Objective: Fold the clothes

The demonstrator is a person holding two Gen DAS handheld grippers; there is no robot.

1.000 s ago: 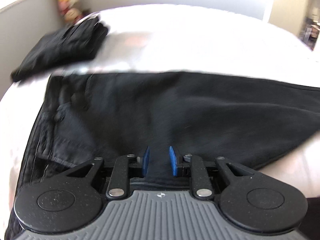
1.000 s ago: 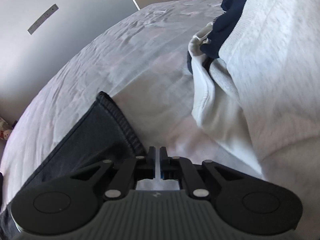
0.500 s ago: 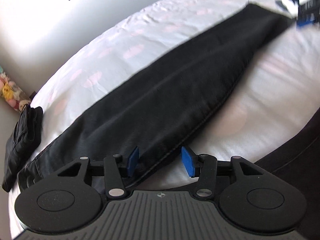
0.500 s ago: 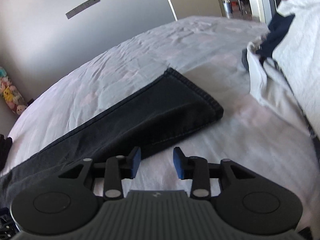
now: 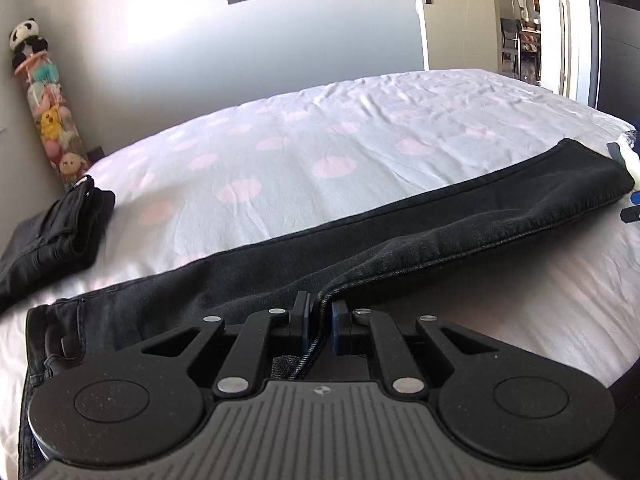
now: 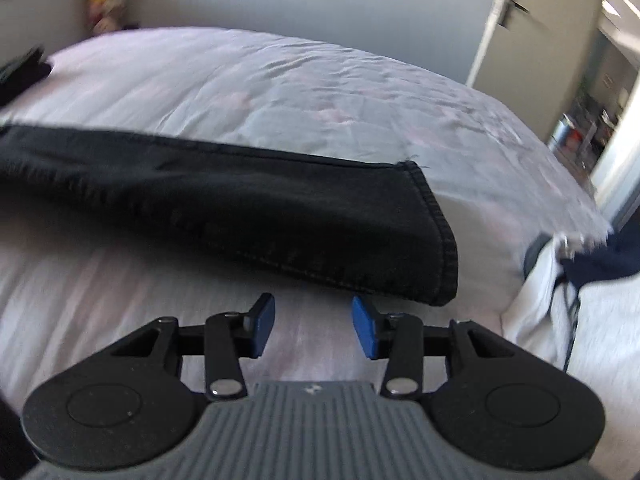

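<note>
Black jeans (image 5: pixel 400 240) lie stretched out, leg over leg, across the bed from the waistband at the left to the hem at the right. My left gripper (image 5: pixel 319 320) is shut on the near seam edge of the upper leg, and the fabric rises between its blue pads. In the right wrist view the jeans (image 6: pixel 240 208) end in the stitched hem (image 6: pixel 440 240). My right gripper (image 6: pixel 314 324) hovers just short of that hem. Its jaws are opening, with only bare sheet between them.
A folded black garment (image 5: pixel 52 236) rests at the bed's left edge. The white sheet with pink spots (image 5: pixel 320 140) spreads behind the jeans. A heap of grey and navy clothes (image 6: pixel 580 280) lies to the right of the hem. Plush toys (image 5: pixel 44 112) stand in the corner.
My left gripper opened wider, then closed on the jeans' near edge. My right gripper went from shut to open and rolled, bringing the hem in front of it.
</note>
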